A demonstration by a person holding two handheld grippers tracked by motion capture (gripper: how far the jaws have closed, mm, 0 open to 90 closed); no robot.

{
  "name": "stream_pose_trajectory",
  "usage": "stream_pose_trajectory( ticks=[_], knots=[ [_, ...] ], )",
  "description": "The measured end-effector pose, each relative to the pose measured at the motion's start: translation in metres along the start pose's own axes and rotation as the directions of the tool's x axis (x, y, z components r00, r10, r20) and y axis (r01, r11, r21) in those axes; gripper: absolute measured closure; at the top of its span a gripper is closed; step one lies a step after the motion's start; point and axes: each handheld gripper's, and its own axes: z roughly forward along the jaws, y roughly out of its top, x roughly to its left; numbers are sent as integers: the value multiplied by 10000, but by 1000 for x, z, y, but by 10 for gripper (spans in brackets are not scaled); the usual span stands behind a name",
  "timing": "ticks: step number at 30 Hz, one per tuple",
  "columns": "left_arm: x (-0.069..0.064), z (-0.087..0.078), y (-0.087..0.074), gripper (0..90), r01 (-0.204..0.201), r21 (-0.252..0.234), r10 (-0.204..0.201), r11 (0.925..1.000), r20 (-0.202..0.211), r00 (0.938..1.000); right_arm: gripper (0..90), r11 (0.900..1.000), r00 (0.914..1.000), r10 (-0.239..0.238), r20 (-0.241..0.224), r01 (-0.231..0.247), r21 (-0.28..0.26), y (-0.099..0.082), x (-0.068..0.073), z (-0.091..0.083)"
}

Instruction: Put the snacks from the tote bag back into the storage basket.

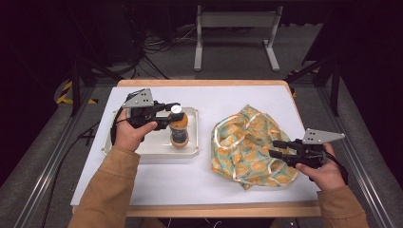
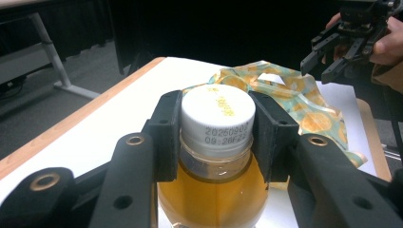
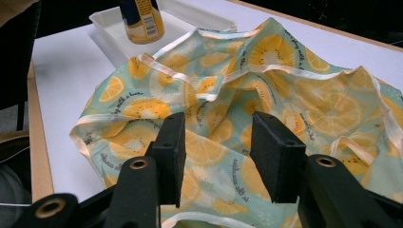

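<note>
A white sheet (image 1: 190, 175) covers my wooden table (image 1: 199, 82), leaving its far edge bare. Past that edge I see a grey metal stand (image 1: 236, 19) on the floor with dark cables (image 1: 152, 47) beside it. Striped tape (image 1: 64, 92) lies off the far-left corner.

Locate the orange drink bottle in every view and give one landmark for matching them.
High view: bottle left of centre, in the white tray.
Left gripper view: bottle bottom centre, cap between the left gripper's jaws.
Right gripper view: bottle at the top edge, left of centre.
Shared landmark: lemon-print cloth.
</note>
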Motion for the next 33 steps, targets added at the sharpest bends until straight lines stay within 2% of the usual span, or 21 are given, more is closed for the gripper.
stream_pose_trajectory(
  ticks=[14, 17, 22, 26, 29, 33],
  knots=[
    [-4, 8, -13, 581, -29, 195, 28, 9998, 47, 10000, 565, 10000, 10000, -29, -63, 30, 95, -1, 1, 2],
    [-4, 11, -16, 581, 98, 229, -99, 9997, 61, 9999, 564, 9999, 10000, -84, -12, 84, 135, -1, 1, 2],
    [-5, 14, -19, 581, 5, 366, -8, 9993, 64, 10000, 561, 9997, 9999, -124, 5, 124, 204, -1, 1, 3],
    [-6, 16, -22, 581, 130, 491, -135, 9987, 96, 9999, 558, 9997, 9999, -136, -3, 136, 188, -1, 1, 3],
    [-6, 18, -24, 581, -39, 601, 32, 9982, 127, 9999, 555, 9995, 9997, -250, 35, 249, 195, -1, 2, 3],
    [-7, 20, -26, 581, -26, 658, 15, 9978, 164, 9999, 550, 9989, 9993, -372, 83, 369, 275, -1, 2, 3]
  ],
)
